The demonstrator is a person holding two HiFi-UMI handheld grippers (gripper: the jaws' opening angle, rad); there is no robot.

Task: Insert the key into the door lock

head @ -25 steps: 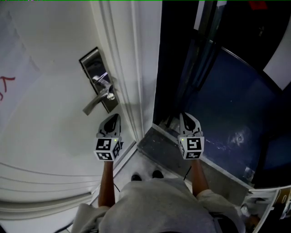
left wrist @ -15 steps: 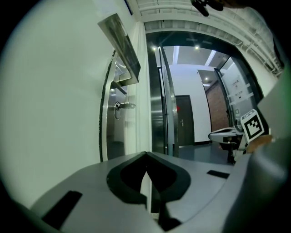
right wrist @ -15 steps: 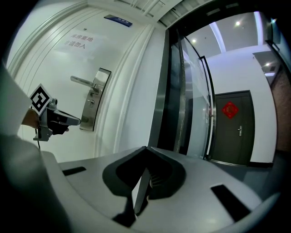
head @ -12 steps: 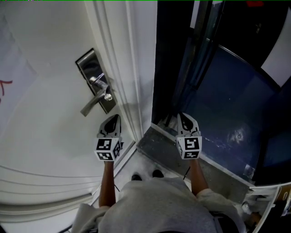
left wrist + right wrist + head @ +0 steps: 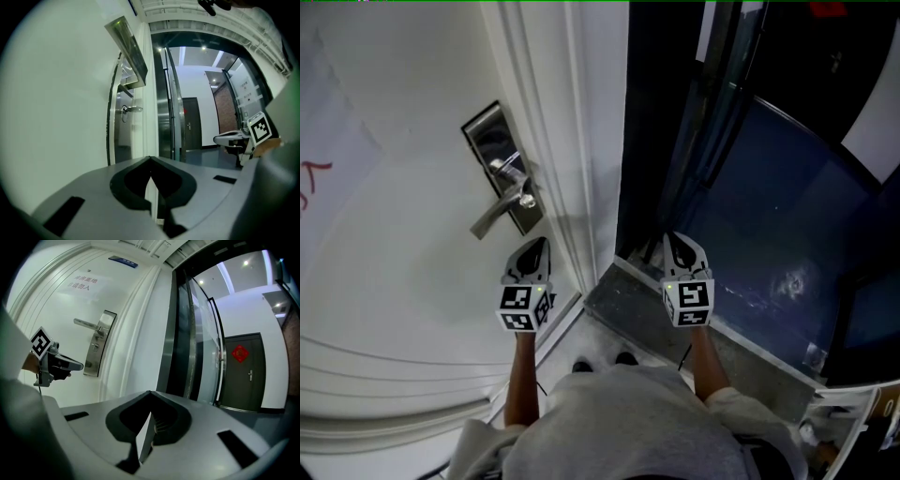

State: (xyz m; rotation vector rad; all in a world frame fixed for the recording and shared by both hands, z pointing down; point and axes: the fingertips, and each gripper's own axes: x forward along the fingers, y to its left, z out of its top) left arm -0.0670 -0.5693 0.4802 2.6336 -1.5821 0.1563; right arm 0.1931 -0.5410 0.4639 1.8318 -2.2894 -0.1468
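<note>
Head view puts my left gripper (image 5: pixel 534 246) low beside the white panelled door (image 5: pixel 403 244). It sits just under the brushed-steel lock plate (image 5: pixel 500 159) and its silver lever handle (image 5: pixel 492 217). My right gripper (image 5: pixel 678 242) hangs well apart, over the dark doorway. Both pairs of fingers are pressed together, with nothing between them that I can see.

The small silver key (image 5: pixel 131 109) is not in my hold. It juts from the plate below the lever and looks to be seated in the lock already. I judge it light, thin, stiff and slick, easy to twist out of a pinch. I would take it by the flat head, pads square on its two faces.

The keyhole itself is hidden behind the key, and I cannot tell how deep the blade sits. The loop hanging at the key's head is too small to make out.
</note>
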